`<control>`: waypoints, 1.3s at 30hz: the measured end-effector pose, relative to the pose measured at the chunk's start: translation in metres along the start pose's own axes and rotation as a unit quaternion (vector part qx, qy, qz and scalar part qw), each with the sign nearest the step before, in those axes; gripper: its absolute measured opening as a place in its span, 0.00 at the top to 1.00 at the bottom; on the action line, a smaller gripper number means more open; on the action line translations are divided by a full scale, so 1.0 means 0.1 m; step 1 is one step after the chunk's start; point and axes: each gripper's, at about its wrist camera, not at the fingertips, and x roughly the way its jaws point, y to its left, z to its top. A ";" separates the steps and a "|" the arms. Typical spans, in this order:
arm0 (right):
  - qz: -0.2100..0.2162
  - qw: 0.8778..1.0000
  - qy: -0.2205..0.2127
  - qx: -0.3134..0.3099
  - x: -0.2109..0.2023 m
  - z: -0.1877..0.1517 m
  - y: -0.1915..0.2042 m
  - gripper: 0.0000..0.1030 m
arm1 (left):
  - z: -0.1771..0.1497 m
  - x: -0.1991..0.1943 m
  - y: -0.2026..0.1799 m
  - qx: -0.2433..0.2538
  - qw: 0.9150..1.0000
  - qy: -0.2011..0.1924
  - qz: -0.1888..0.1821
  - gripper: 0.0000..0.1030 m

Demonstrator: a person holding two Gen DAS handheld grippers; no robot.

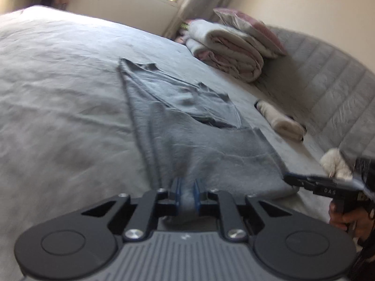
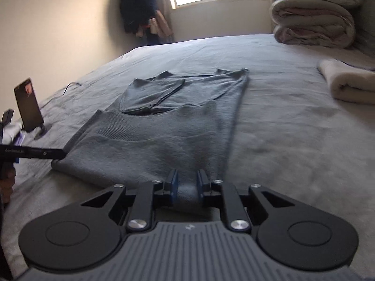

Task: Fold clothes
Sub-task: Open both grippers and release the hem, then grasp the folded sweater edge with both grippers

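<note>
A grey knit sweater (image 1: 187, 126) lies on the bed, its sleeves folded across the chest and its hem nearest me. My left gripper (image 1: 186, 193) is shut on a bunch of the hem fabric at the sweater's left near corner. In the right wrist view the same sweater (image 2: 164, 126) stretches away, and my right gripper (image 2: 187, 183) is shut on the hem at its right near corner. The right gripper (image 1: 295, 179) also shows at the right edge of the left wrist view, held by a hand (image 1: 344, 215). The left gripper's finger (image 2: 42, 153) reaches the sweater's left corner in the right wrist view.
The bed (image 1: 58, 93) has a grey sheet. A stack of folded pink and white blankets (image 1: 229, 49) sits at its far end beside a padded headboard (image 1: 328, 89). A rolled cream garment (image 1: 281, 121) lies near the sweater. A phone on a stand (image 2: 28, 105) stands on the bed's left side.
</note>
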 end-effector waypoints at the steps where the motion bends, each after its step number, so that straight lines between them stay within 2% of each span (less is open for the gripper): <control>1: 0.007 1.000 0.001 0.018 -0.07 0.01 -0.05 0.73 | 0.02 -0.07 0.03 -0.010 1.000 0.001 0.004 0.86; 2: 0.011 0.999 0.000 0.033 -0.13 0.02 -0.09 0.69 | 0.03 -0.13 0.06 -0.018 1.000 0.003 0.009 0.82; 4: 0.028 0.997 0.005 0.071 -0.23 0.04 -0.17 0.64 | 0.06 -0.24 0.13 -0.040 0.999 0.013 0.013 0.67; 5: 0.039 0.995 0.011 0.093 -0.27 0.04 -0.22 0.60 | 0.06 -0.27 0.18 -0.060 0.998 0.021 0.000 0.65; 6: 0.051 0.992 0.017 0.115 -0.31 0.04 -0.28 0.51 | 0.07 -0.30 0.24 -0.083 0.996 0.029 -0.016 0.61; 7: 0.063 0.987 0.037 0.145 -0.30 0.03 -0.33 0.48 | 0.06 -0.30 0.31 -0.111 0.992 0.041 -0.035 0.57; 8: 0.070 0.981 0.048 0.173 -0.29 0.01 -0.39 0.48 | 0.06 -0.30 0.37 -0.142 0.987 0.054 -0.055 0.55; 10: 0.084 0.968 0.070 0.227 -0.28 -0.03 -0.50 0.47 | 0.01 -0.22 0.47 -0.191 0.974 0.084 -0.087 0.46; 12: 0.096 0.959 0.075 0.257 -0.25 -0.06 -0.56 0.47 | -0.04 -0.14 0.55 -0.229 0.961 0.108 -0.114 0.41; 16: 0.117 0.946 0.077 0.293 -0.19 -0.07 -0.63 0.43 | -0.11 -0.02 0.55 -0.256 0.953 0.097 -0.132 0.37; 19: 0.123 0.943 0.074 0.299 -0.11 -0.03 -0.64 0.42 | -0.12 0.04 0.53 -0.266 0.950 0.087 -0.137 0.37; 26: 0.136 0.944 0.059 0.296 0.03 0.01 -0.63 0.42 | -0.09 0.18 0.46 -0.252 0.957 0.056 -0.136 0.40; 29: 0.139 0.945 0.055 0.291 0.08 0.04 -0.63 0.42 | -0.06 0.23 0.45 -0.249 0.958 0.049 -0.130 0.45; 37: 0.139 0.957 0.052 0.250 0.19 0.10 -0.54 0.43 | 0.00 0.35 0.43 -0.244 0.963 0.047 -0.107 0.72; 38: 0.139 0.958 0.050 0.246 0.19 0.09 -0.53 0.43 | 0.00 0.36 0.43 -0.243 0.963 0.046 -0.104 0.74; 39: 0.140 0.959 0.047 0.241 0.20 0.08 -0.53 0.48 | -0.01 0.37 0.43 -0.242 0.964 0.044 -0.102 0.77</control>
